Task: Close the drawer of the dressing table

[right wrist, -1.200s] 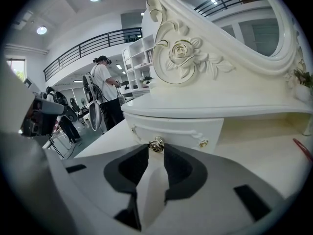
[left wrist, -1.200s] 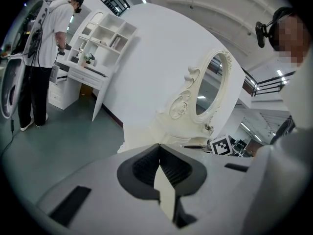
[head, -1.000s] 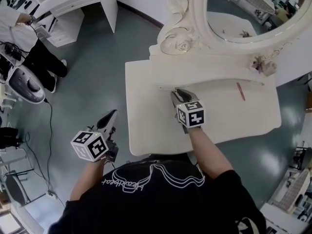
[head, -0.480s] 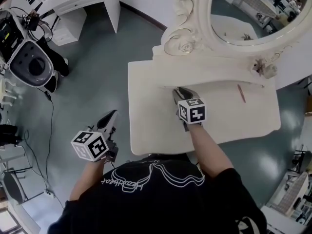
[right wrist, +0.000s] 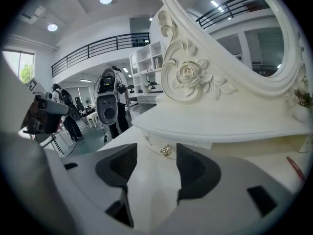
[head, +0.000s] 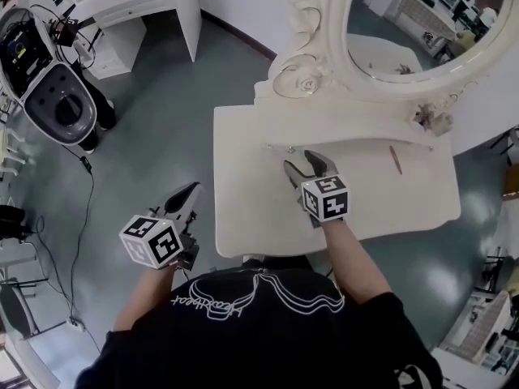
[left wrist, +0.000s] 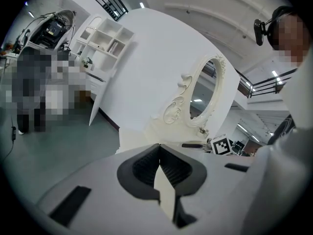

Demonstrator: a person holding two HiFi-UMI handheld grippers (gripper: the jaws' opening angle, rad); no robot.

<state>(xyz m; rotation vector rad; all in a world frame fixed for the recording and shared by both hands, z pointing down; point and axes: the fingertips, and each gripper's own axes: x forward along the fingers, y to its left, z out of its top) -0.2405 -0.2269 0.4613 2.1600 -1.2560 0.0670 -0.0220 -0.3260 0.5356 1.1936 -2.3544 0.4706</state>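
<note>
- The right hand-held gripper hovers over the dressing table's counter. Its jaws are opening and nothing sits between the pads, so it holds nothing.
- In the right gripper view, the right hand-held gripper looks between its parted jaws at the drawer knob, which stands at 12 o'clock, near but clear of the tips.
- The drawer sits in the shallow tier under the mirror, below the shelf lip. In the head view its knob lies at about 11 o'clock from the right jaw tips.
- The drawer front runs from 9 to 3 o'clock along the tier, so any closing push would go toward 12 o'clock, square to that front.
- The front looks close to flush with the tier, and I cannot tell whether a gap remains. By my reading the closing is done or nearly done.
- The left hand-held gripper hangs at about 8 o'clock from the right one, off the counter's left edge over the floor. Its jaws are pressed together on nothing, as the left gripper view shows.
- The right hand is plainly the nearer to the knob, and the left is well apart from it.
</note>
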